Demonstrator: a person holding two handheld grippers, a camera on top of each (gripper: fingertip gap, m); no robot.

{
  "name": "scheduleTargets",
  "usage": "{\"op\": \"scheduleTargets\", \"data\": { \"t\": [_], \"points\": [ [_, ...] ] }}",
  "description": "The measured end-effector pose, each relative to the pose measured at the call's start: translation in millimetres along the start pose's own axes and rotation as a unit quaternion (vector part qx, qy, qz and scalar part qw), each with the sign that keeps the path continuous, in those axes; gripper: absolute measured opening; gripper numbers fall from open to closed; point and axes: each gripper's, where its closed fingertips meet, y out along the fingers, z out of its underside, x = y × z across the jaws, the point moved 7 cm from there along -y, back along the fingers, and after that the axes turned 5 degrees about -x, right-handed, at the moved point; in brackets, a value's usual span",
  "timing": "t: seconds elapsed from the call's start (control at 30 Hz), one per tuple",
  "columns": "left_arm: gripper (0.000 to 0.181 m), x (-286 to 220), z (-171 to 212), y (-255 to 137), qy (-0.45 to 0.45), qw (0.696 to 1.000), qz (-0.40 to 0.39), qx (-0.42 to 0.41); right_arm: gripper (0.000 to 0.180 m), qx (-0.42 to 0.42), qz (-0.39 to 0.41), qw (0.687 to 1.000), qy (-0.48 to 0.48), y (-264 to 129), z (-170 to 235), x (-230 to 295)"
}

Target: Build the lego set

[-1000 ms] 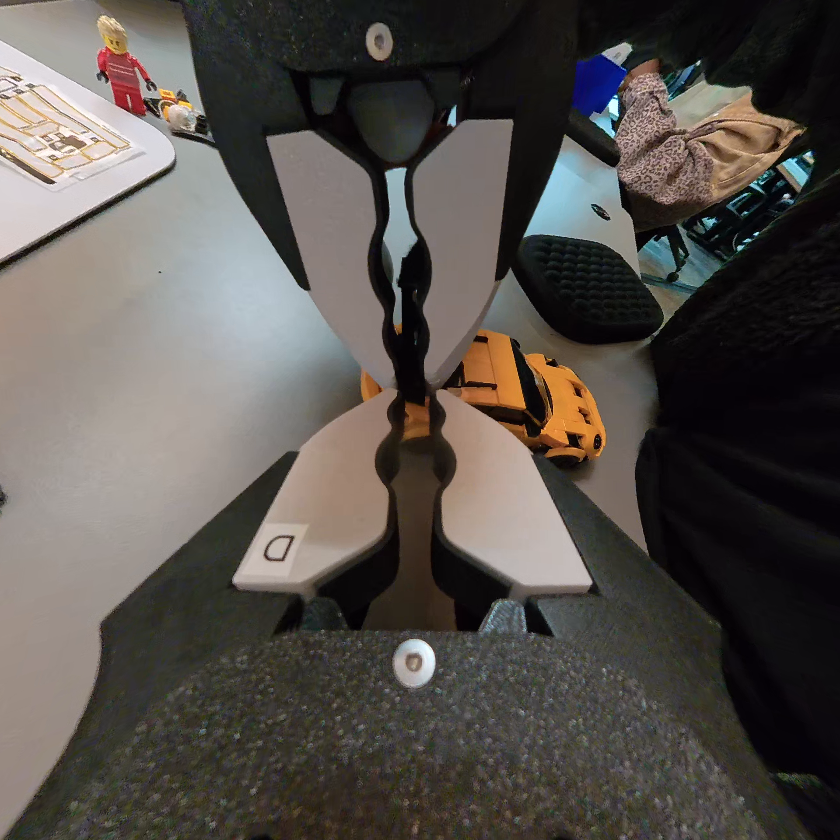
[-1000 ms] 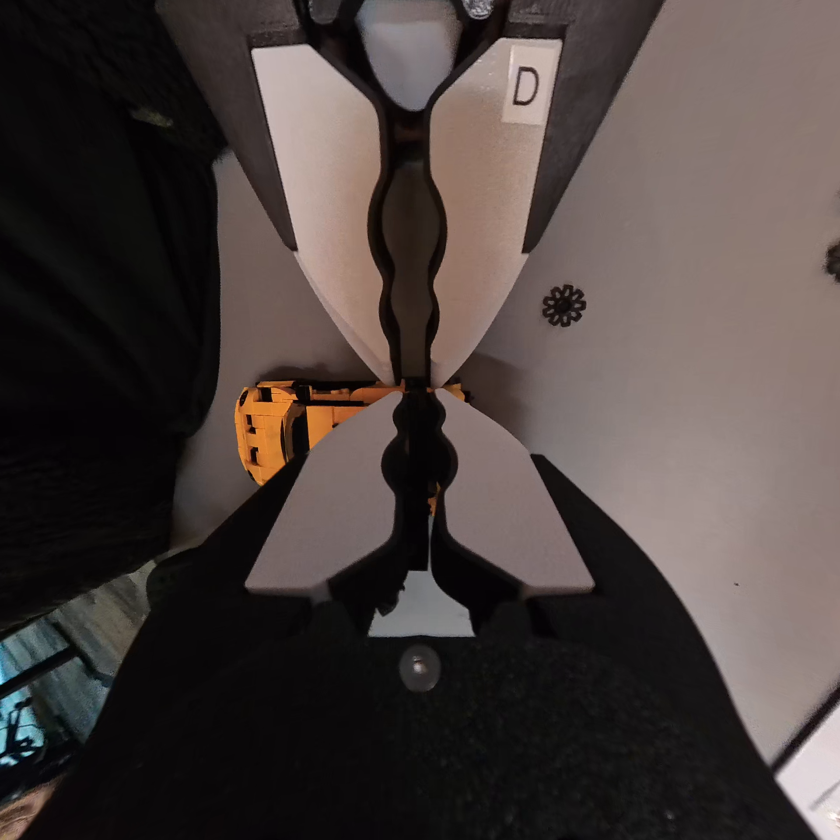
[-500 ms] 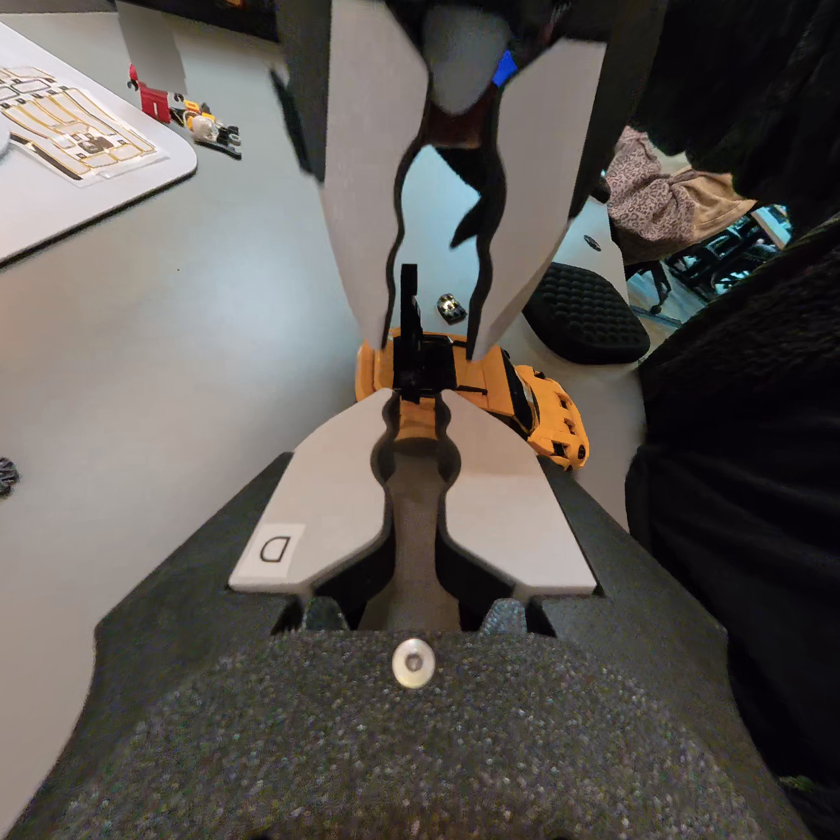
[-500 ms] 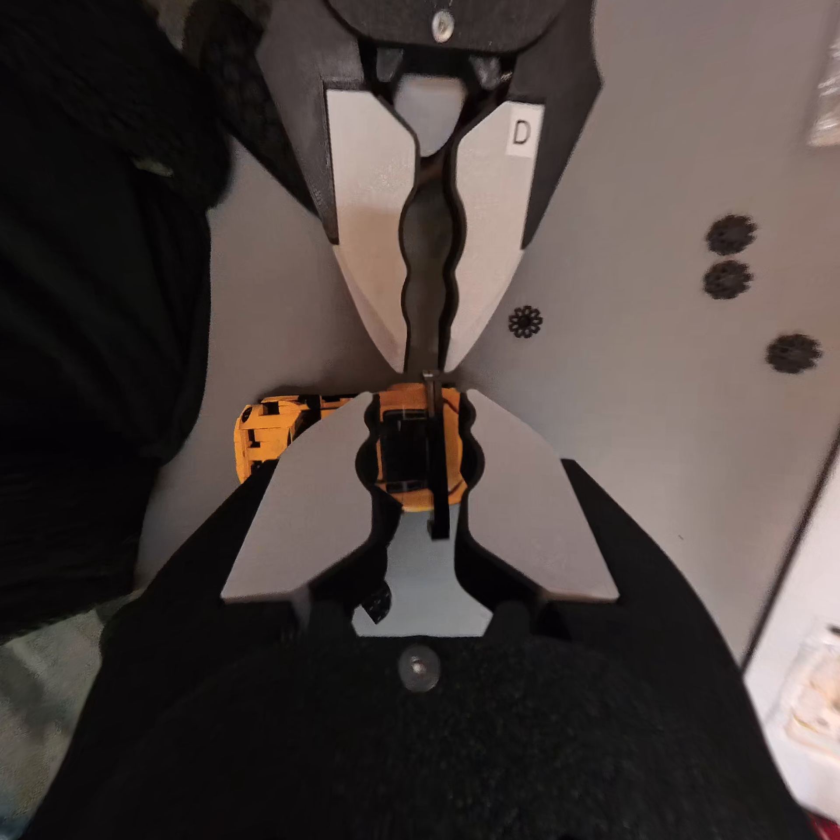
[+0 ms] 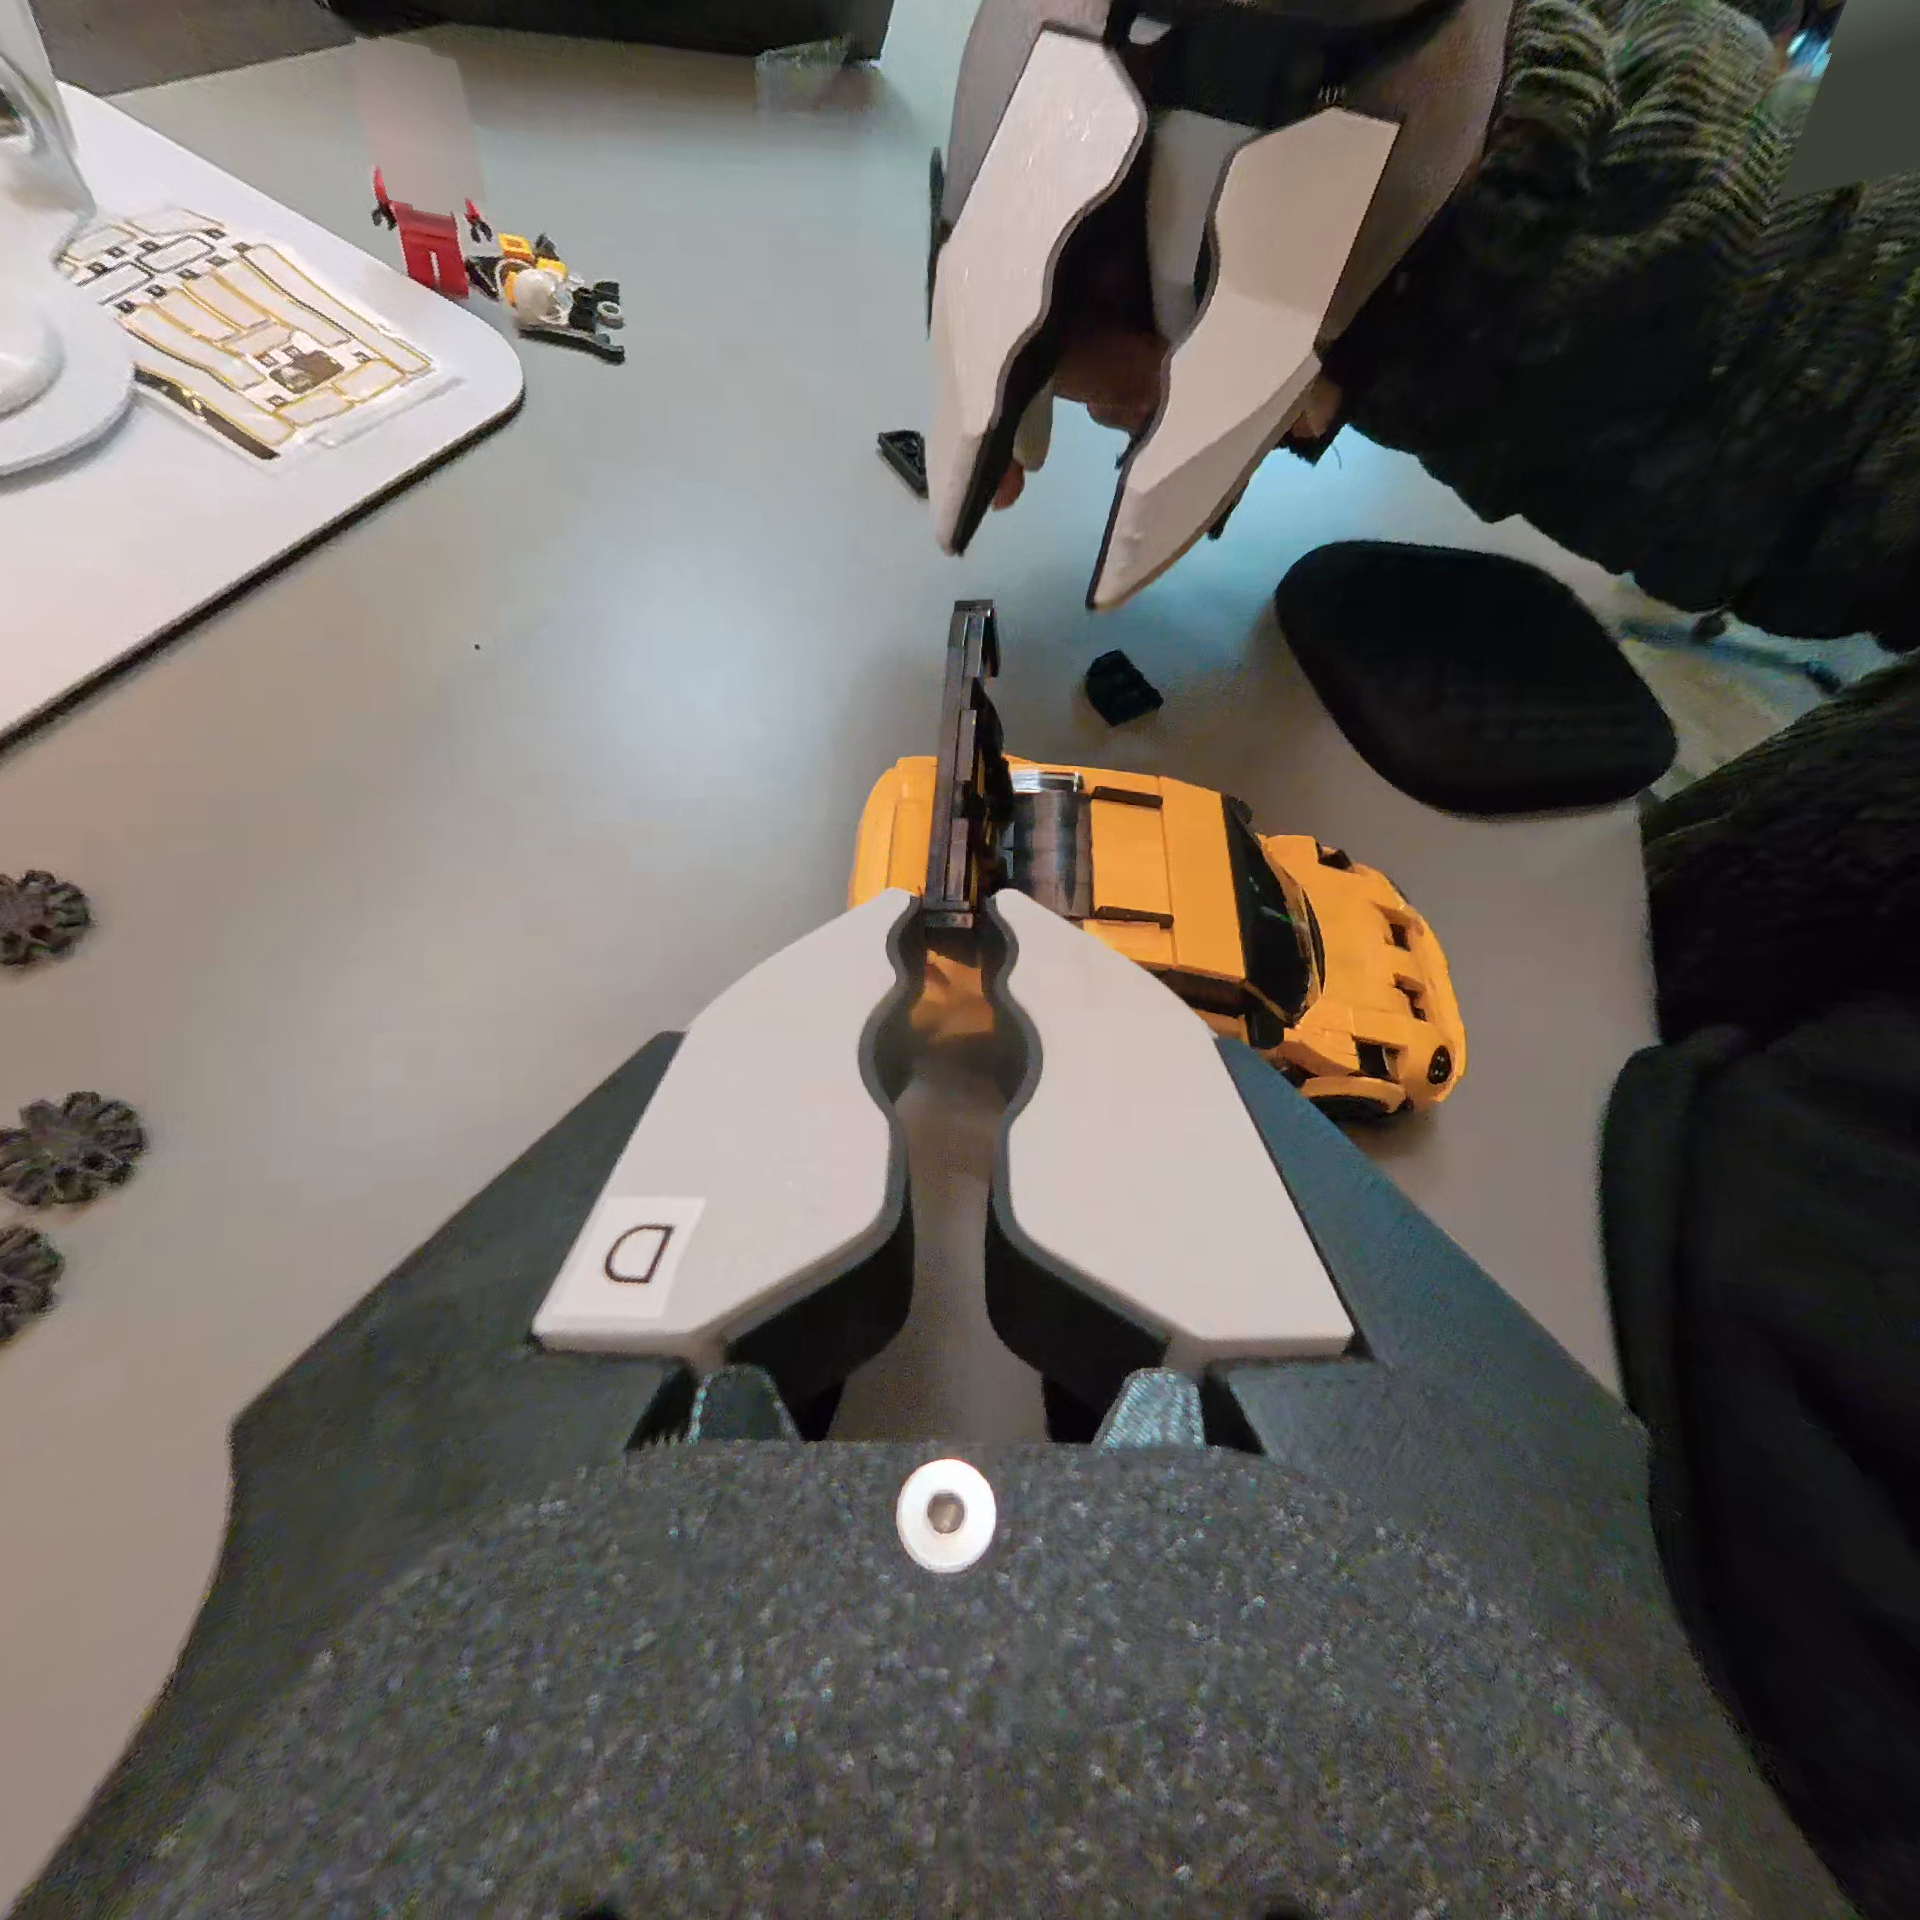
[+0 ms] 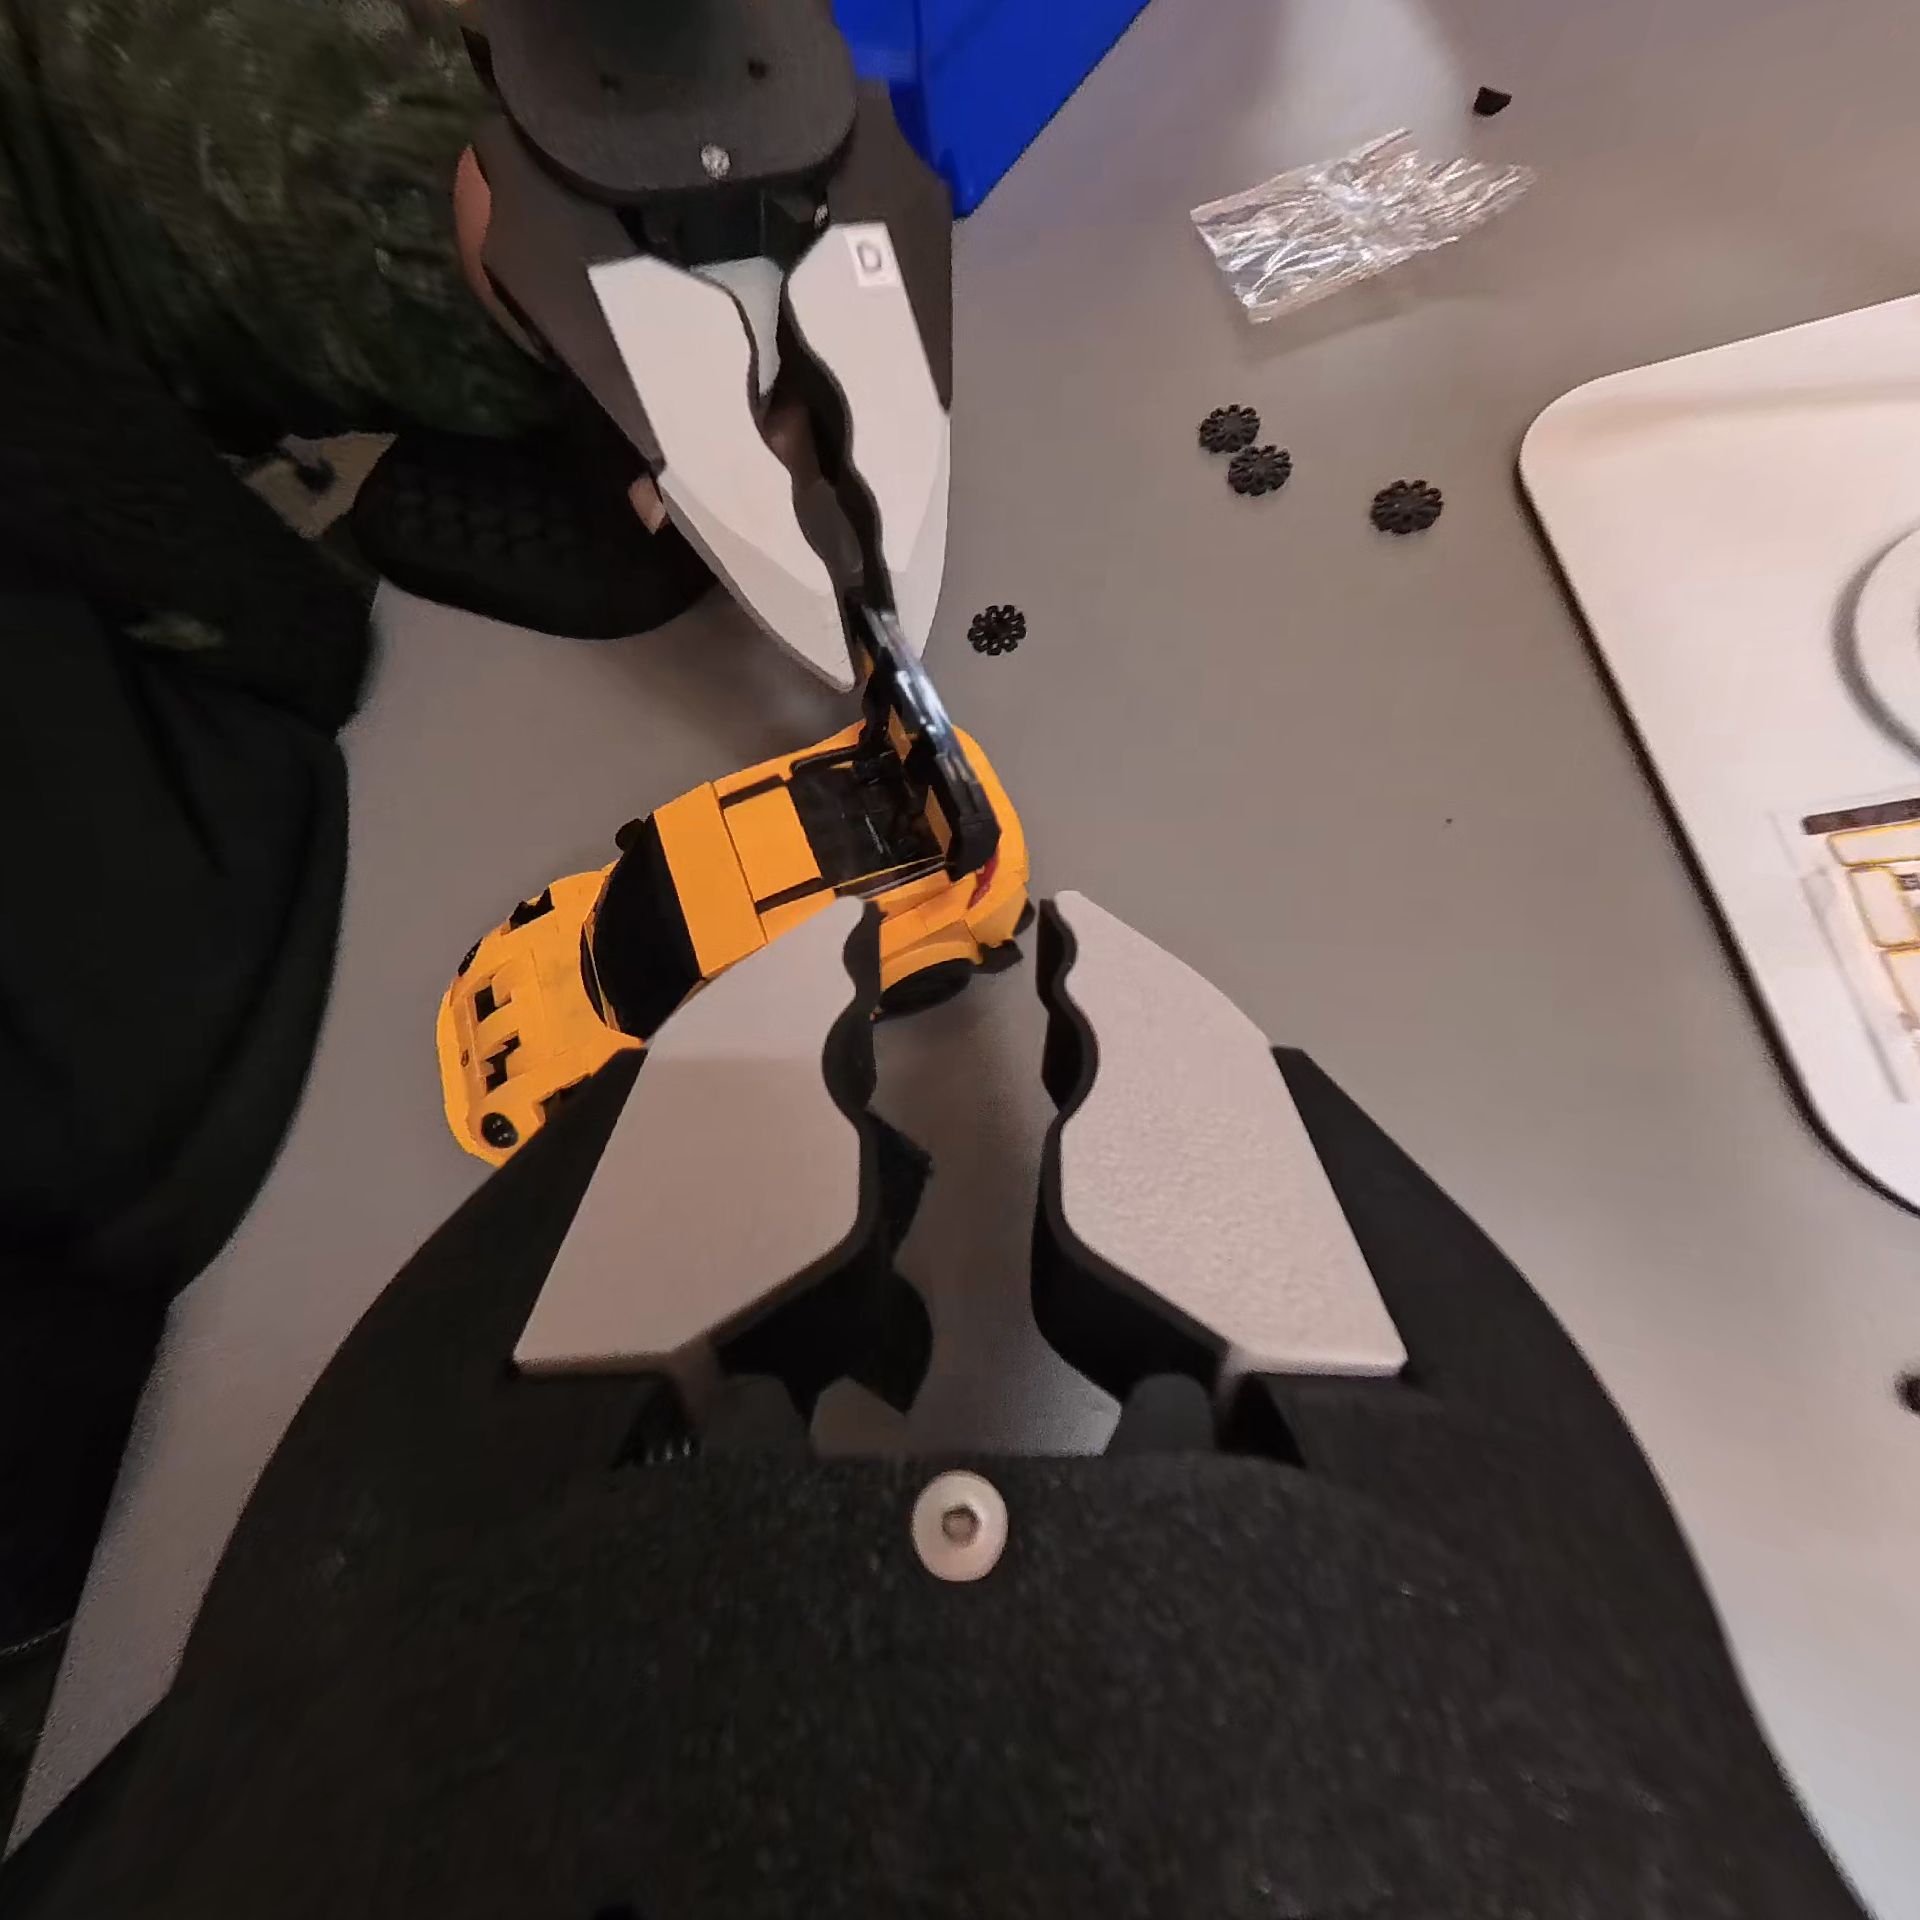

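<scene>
The yellow car (image 5: pixel 1164 925) is parked on the grey table (image 5: pixel 520 831), a thin black piece (image 5: pixel 966 769) gets pinched upright over its rear by the left gripper (image 5: pixel 951 914), while the right gripper (image 6: pixel 951 925) is held spread wide, empty, just above

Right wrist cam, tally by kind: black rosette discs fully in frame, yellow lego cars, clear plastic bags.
black rosette discs: 4
yellow lego car: 1
clear plastic bag: 1
total: 6
</scene>
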Motion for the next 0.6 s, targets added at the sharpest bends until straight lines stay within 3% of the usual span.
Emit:
{"op": "scheduleTargets", "data": {
  "t": [0.2,0.43,0.6],
  "points": [
    [0.008,11.4,-6.5,-0.3,0.026,0.999,0.013,0.021,0.028,-0.006,-0.022,1.0,-0.013,19.2,-1.7,-10.2],
    [0.008,20.3,-10.3,1.4,0.025,0.999,0.036,0.025,0.008,-0.048,-0.047,0.998,0.005,27.3,-4.0,-21.9],
    [0.01,21.4,-9.3,1.8,0.017,0.998,0.051,0.015,0.009,-0.05,-0.057,0.997,0.024,27.8,-2.8,-23.5]
  ]
}}
